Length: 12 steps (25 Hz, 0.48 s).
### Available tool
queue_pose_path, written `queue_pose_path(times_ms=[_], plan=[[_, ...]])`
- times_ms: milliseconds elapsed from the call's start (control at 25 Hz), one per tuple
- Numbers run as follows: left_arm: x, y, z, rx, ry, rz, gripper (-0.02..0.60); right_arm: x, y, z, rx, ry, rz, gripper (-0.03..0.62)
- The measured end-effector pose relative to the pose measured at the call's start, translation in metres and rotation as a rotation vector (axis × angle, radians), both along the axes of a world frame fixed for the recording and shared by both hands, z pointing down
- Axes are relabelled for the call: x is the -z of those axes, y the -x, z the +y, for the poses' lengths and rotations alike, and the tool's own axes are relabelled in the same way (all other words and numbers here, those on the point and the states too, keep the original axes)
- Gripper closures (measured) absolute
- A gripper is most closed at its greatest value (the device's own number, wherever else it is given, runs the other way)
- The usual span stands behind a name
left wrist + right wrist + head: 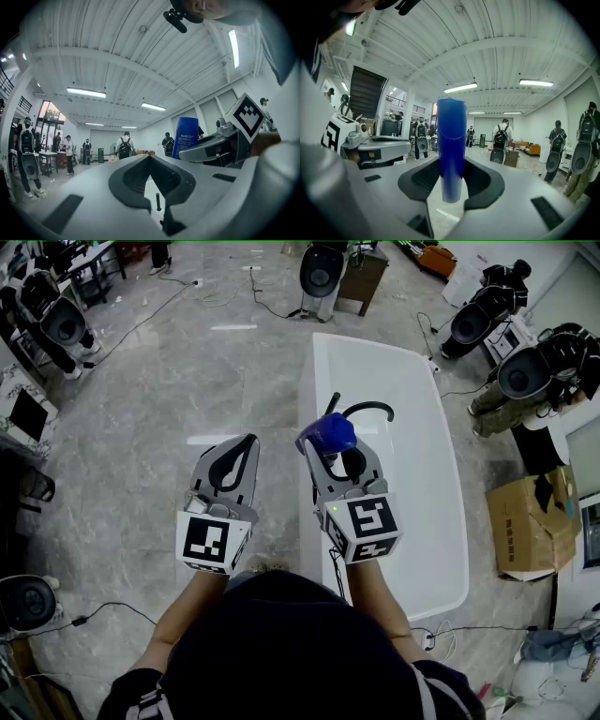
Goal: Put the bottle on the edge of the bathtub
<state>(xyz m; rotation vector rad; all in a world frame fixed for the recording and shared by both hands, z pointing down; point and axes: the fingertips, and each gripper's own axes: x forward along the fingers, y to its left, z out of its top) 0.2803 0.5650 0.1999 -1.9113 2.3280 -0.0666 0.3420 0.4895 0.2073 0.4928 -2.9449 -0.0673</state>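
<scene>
Closest of all, at 6 o'clock in the head view, is the top of the person's head (281, 643), with both arms reaching out in front. Just past the head come the two tools.

Near the middle, toward 9 o'clock, the left gripper (247, 442) has its jaws pressed together at the tips. Nothing is in them. It hangs over the grey floor (141, 427), beside the tub.

Right at the middle, the right gripper (339, 454) has its jaws squeezed on the blue bottle (328, 433). In the right gripper view the bottle stands straight up between the two dark pads (419, 180), and they press on its lower part.

So the picking up is done. The bottle is up in the air, about over the long side edge of the white bathtub (375, 357), the edge that runs from 6 o'clock toward 12 o'clock. I think it does not sit on that edge yet. How high above it is, I cannot tell.

What is left, I think, is to bring the bottle down until it stands on the flat edge. Then the jaws must let go and move away.

Farther off, a black bent pipe (370, 409) sits over the tub at 1 o'clock. A cardboard box (530, 526) is on the floor at 3 o'clock.
</scene>
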Motion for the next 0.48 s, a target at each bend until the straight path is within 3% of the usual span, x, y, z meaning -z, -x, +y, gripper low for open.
queue_pose_path(times_ms=[480], plan=[[0.008,0.017,0.009,-0.043,-0.033,0.001,0.558,-0.001,0.017,0.017,-0.028,0.000,-0.014,0.425]])
